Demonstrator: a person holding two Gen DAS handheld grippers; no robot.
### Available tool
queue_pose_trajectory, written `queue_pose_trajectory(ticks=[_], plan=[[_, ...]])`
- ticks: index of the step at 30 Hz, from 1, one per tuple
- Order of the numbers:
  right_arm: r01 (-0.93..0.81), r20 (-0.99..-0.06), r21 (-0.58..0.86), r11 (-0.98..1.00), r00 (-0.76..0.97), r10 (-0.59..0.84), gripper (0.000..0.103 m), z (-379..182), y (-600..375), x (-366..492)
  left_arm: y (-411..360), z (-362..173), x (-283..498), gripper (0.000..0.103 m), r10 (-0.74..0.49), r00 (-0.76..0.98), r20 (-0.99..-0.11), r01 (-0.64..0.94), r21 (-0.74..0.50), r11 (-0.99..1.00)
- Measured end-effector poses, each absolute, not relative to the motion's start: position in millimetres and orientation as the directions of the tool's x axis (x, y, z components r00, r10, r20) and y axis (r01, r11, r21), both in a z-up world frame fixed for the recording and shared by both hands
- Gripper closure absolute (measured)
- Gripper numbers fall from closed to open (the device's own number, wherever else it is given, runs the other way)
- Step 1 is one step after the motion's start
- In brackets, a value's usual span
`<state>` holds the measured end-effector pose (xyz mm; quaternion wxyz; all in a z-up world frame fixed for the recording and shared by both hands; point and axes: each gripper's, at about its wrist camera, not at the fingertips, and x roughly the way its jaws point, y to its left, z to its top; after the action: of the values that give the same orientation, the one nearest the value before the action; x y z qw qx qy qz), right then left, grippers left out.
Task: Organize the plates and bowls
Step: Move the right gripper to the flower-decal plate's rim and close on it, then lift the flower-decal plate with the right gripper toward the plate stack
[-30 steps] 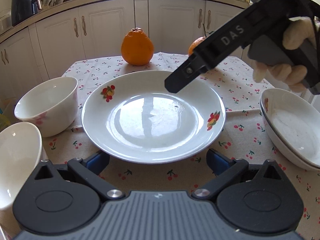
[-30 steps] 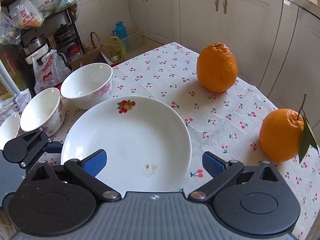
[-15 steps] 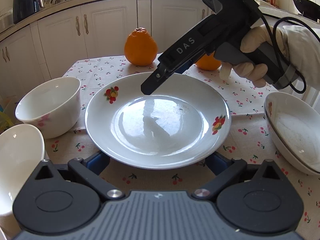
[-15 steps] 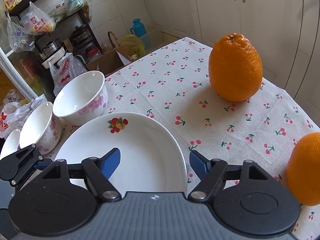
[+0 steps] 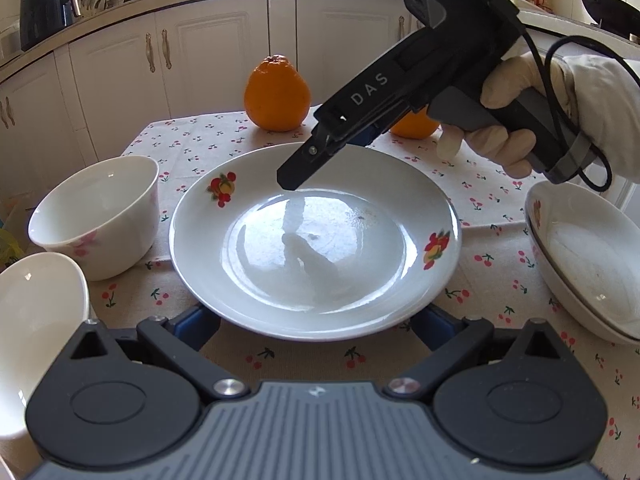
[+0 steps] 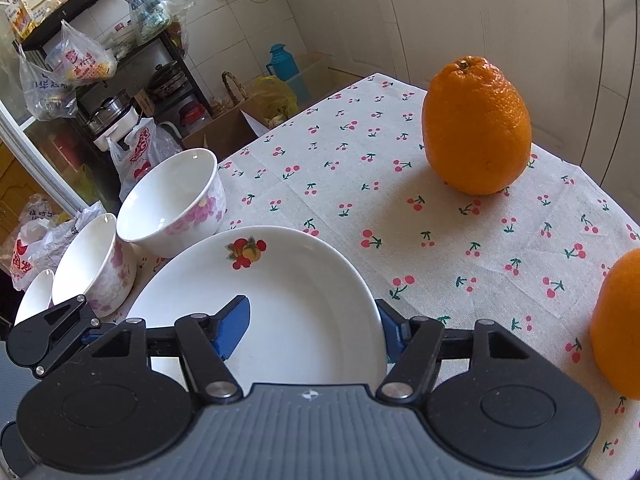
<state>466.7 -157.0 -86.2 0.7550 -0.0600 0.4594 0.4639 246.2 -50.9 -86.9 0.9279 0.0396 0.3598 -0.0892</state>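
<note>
- Left wrist view: your left gripper (image 5: 316, 320) stands wide, its fingers flanking the near rim of the plate (image 5: 316, 236) without pinching it.
- Right wrist view: your right gripper (image 6: 314, 330) has just been closing; its fingers straddle the plate's far rim, one inside, one outside.

- Right gripper (image 6: 312, 330): pitched steeply down, jaws just been closing, one blue finger (image 6: 232, 330) over the plate (image 6: 304, 280) well, the other outside its rim; pad contact unclear.
- Gloved right hand (image 5: 516, 120) wrapped around the handle.
- Left gripper (image 5: 316, 326): angled down, jaws spread wide, straddling the plate's near edge, no grip.
</note>
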Motion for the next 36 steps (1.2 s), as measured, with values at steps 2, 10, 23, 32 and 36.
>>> queue_pose_trajectory(ticks=[2,10,23,32,36], plan=[[-0.749,-0.75,0.339,0.57,0.151,0.644,0.031,-85,-160,465,-50,-86,246,0.003,-0.145,0.721,-0.678,0.203,0.007,0.979],[-0.721,-0.75,0.338,0.605,0.181,0.636,0.03,-77,-173,448,-48,-80,237,0.003,-0.173,0.718,-0.675,0.243,0.009,0.97],[-0.704,-0.757,0.331,0.628,0.199,0.623,0.028,-81,-181,437,-38,-83,234,0.003,-0.249,0.706,-0.663,0.306,-0.031,0.951],[-0.712,-0.755,0.329,0.62,0.197,0.626,0.027,-82,-182,437,-35,-87,238,0.003,-0.286,0.694,-0.66,0.326,-0.067,0.943],[-0.714,-0.754,0.325,0.62,0.199,0.625,0.027,-82,-182,436,-34,-85,237,0.003,-0.288,0.698,-0.656,0.332,-0.059,0.941]])
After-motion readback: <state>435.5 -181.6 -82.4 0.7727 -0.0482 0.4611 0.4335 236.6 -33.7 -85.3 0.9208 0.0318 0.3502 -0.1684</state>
